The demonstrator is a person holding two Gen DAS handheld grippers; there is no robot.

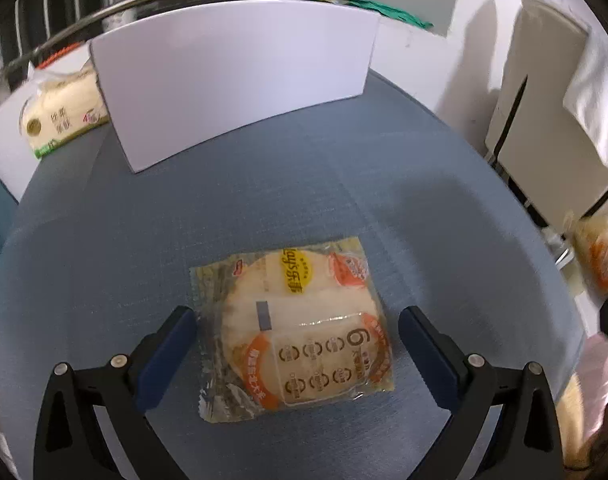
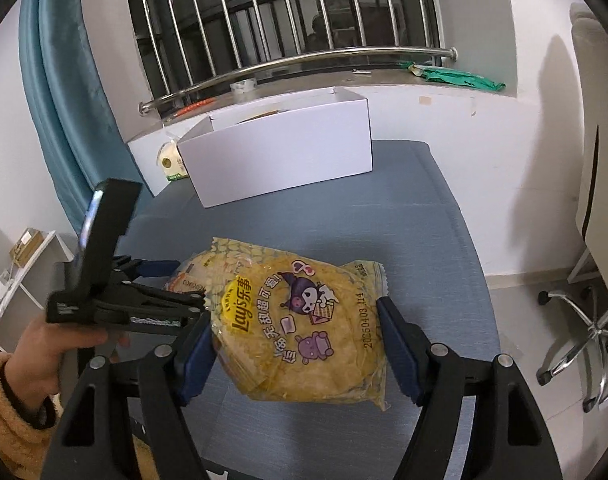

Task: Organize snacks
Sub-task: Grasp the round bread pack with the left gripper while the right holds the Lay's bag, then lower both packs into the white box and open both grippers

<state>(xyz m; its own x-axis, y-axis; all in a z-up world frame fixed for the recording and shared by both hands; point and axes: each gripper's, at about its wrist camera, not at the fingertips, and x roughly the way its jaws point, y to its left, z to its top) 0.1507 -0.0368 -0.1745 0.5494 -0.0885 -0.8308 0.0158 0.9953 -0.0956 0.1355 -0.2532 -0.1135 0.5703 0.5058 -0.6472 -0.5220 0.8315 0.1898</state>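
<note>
While resting flat on blue-grey fabric tabletop (image 1: 104, 240), orange round-cracker packet (image 1: 296, 332) lying between spread left gripper (image 1: 298, 338) fingers, untouched; right gripper (image 2: 296, 350) clenching yellow Lay's crisp bag (image 2: 300, 328); white cardboard box (image 2: 276, 156) standing behind.

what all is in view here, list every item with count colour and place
orange snack packet: 1, orange and cream, flat on table between open left fingers
yellow Lay's bag: 1, yellow, between right fingers, both pads touching
white box: 1, white, open top, far end of table
cream packet: 1, cream and green, left of box
table: 1, blue-grey
green bag: 1, green, on windowsill
curtain: 1, teal, left of window
office chair: 1, chrome base, right on floor
left gripper: 1, black, blue pads
right gripper: 1, black, blue pads
</note>
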